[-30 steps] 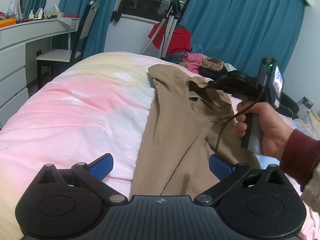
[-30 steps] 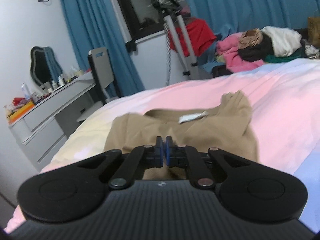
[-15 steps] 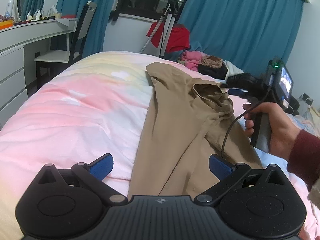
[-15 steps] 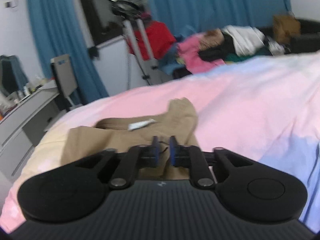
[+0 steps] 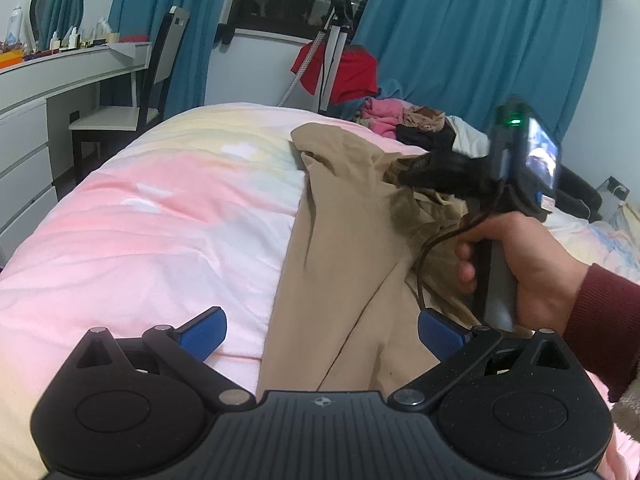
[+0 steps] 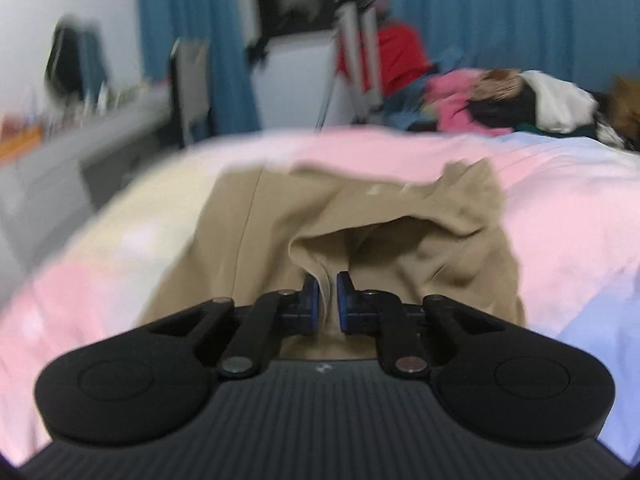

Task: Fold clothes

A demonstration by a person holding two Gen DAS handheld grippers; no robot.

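A tan garment (image 5: 344, 240) lies lengthwise on the pink bed (image 5: 160, 216), partly folded over itself. My left gripper (image 5: 320, 336) is open and empty, low over the garment's near end, its blue pads (image 5: 202, 330) on either side of the cloth. My right gripper (image 6: 327, 300) is shut on a bunched fold of the tan garment (image 6: 400, 248) and holds it lifted. The right gripper also shows in the left wrist view (image 5: 416, 172), held in a hand above the garment's far right part. The right wrist view is blurred.
A heap of clothes (image 5: 400, 116) lies at the far end of the bed. A tripod stand (image 5: 332, 40) with a red cloth stands behind it. A white desk (image 5: 60, 76) and chair (image 5: 132, 112) are at the left. Blue curtains (image 5: 480, 40) hang behind.
My right gripper has swung back left over the garment and now holds a lifted fold of it between its pads. My left gripper has stayed open in place.
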